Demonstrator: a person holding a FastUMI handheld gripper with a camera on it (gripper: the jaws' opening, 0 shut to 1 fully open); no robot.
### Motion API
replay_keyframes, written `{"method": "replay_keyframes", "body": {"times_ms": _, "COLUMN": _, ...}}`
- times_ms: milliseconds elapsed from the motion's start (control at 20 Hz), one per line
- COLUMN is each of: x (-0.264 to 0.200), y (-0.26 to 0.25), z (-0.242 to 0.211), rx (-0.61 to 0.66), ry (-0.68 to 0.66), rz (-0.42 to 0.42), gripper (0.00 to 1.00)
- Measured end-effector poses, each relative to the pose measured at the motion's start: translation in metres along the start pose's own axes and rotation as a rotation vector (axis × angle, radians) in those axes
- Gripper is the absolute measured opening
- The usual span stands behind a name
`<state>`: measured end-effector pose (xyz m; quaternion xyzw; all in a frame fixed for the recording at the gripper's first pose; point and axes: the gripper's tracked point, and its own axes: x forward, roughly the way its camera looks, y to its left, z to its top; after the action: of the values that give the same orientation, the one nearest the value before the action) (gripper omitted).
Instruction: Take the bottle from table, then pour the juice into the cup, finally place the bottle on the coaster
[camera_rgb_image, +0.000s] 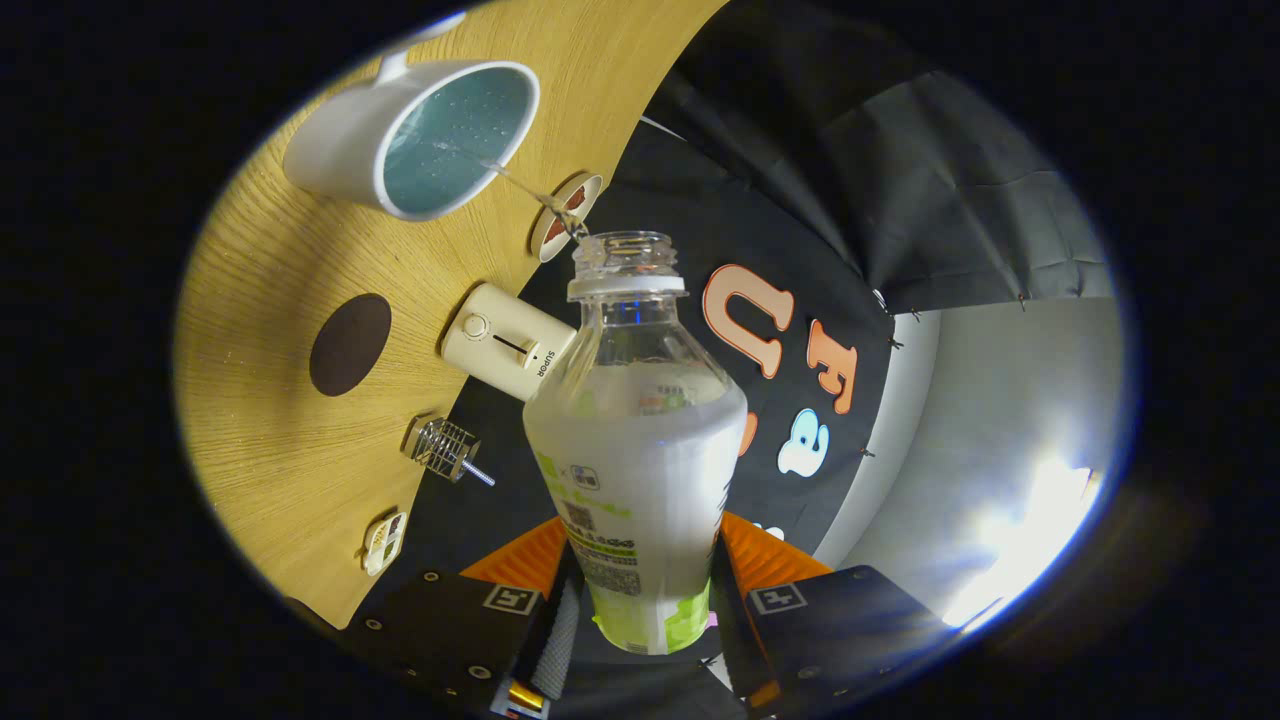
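Clear bottle, uncapped, tipping toward white cup on wooden desk, sending thin stream into it. Hand-held gripper squeezing both fingers against bottle's base. Brown coaster lying near cup, apart from bottle.

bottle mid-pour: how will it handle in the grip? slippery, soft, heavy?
Bottle, clamped between the gripper fingers, looks thin clear plastic: probably gives under squeeze. Glossy label sleeve may slide. Uncapped and part full, so likely moderate weight, shifting while the stream runs to the cup.
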<state>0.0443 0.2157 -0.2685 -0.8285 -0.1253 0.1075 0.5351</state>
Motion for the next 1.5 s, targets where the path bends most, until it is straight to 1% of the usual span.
{"method": "replay_keyframes", "body": {"times_ms": 700, "x": 0.001, "y": -0.011, "z": 0.009, "rx": -0.072, "ry": -0.050, "rz": -0.004, "gripper": 0.61}}
{"method": "replay_keyframes", "body": {"times_ms": 850, "x": 0.003, "y": -0.010, "z": 0.010, "rx": -0.072, "ry": -0.052, "rz": 0.011, "gripper": 0.61}}
{"method": "replay_keyframes", "body": {"times_ms": 1000, "x": 0.004, "y": -0.016, "z": 0.012, "rx": -0.095, "ry": -0.065, "rz": 0.001, "gripper": 0.61}}
{"method": "replay_keyframes", "body": {"times_ms": 1250, "x": 0.011, "y": -0.020, "z": 0.014, "rx": -0.095, "ry": -0.069, "rz": -0.016, "gripper": 0.61}}
{"method": "replay_keyframes", "body": {"times_ms": 1400, "x": 0.010, "y": -0.021, "z": 0.016, "rx": -0.105, "ry": -0.079, "rz": -0.011, "gripper": 0.61}}
{"method": "replay_keyframes", "body": {"times_ms": 1500, "x": 0.011, "y": -0.014, "z": 0.018, "rx": -0.088, "ry": -0.079, "rz": 0.020, "gripper": 0.61}}
